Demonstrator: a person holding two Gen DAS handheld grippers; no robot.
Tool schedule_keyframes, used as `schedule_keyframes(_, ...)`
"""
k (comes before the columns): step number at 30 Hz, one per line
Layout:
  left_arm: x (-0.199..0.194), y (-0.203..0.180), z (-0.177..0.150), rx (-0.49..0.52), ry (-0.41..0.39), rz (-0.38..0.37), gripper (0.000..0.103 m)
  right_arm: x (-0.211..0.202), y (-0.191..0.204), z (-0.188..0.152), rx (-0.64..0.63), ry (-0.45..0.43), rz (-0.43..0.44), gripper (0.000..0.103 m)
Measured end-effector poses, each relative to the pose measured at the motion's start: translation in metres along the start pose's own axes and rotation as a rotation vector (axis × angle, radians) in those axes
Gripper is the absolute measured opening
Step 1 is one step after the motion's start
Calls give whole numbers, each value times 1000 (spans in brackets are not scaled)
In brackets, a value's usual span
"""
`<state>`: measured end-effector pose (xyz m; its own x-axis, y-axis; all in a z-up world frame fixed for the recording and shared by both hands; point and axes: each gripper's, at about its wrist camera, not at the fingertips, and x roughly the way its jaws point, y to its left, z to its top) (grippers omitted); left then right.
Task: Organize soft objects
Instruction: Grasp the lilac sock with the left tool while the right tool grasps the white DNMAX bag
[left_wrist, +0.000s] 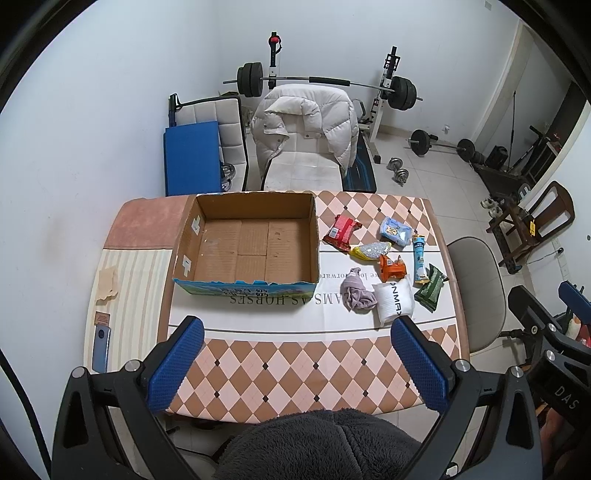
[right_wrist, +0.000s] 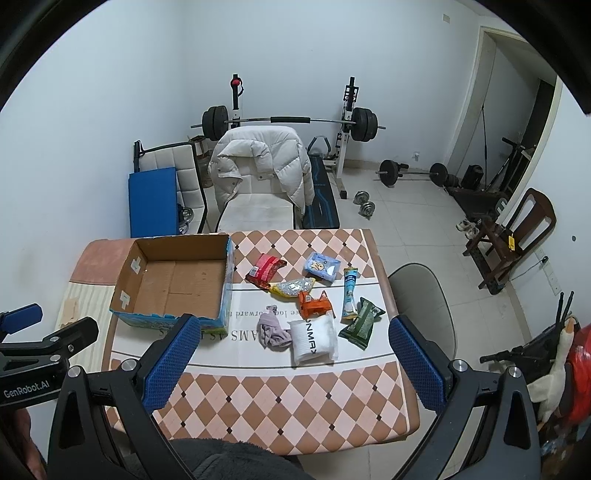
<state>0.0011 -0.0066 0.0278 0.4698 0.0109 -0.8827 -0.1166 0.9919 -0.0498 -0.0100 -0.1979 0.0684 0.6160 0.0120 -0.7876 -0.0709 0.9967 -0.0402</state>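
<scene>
Both grippers hang above the near edge of the table (right_wrist: 258, 417), nothing in either: the left gripper (left_wrist: 295, 354) has its blue pads spread wide, and the right gripper (right_wrist: 295, 354) is spread just as wide, released and empty. Nearest the right one sits the white pack (right_wrist: 313, 341), lying flat, its long axis running roughly near to far with the lettering upside down to us, and the crumpled mauve cloth (right_wrist: 272, 330) touching its left side, a shapeless bundle with no real axis. My read: start there, come down over the white pack across its short side so the pads close on the narrow width, squeeze gently since it will give, then carry it left. Just beyond, the orange packet (right_wrist: 314, 303), the dark green pouch (right_wrist: 361, 324) angled toward the far right, and the slim tube (right_wrist: 350, 293) pointing nearly straight away. Farther still, the yellow-and-silver bag (right_wrist: 291, 287), red packet (right_wrist: 266, 270) and pale blue pack (right_wrist: 321, 268). Off to the left stands the open cardboard box (right_wrist: 173, 284), nothing in it yet.
</scene>
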Motion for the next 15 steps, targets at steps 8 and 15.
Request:
schedule_keyframes(8, 3, 0, -1, 0, -6, 0, 103, 4, -1, 3, 28, 11, 8, 103)
schedule_keyframes(15, 89, -28, 35, 96, 73, 17, 103, 86, -57, 12, 158, 139, 7, 103)
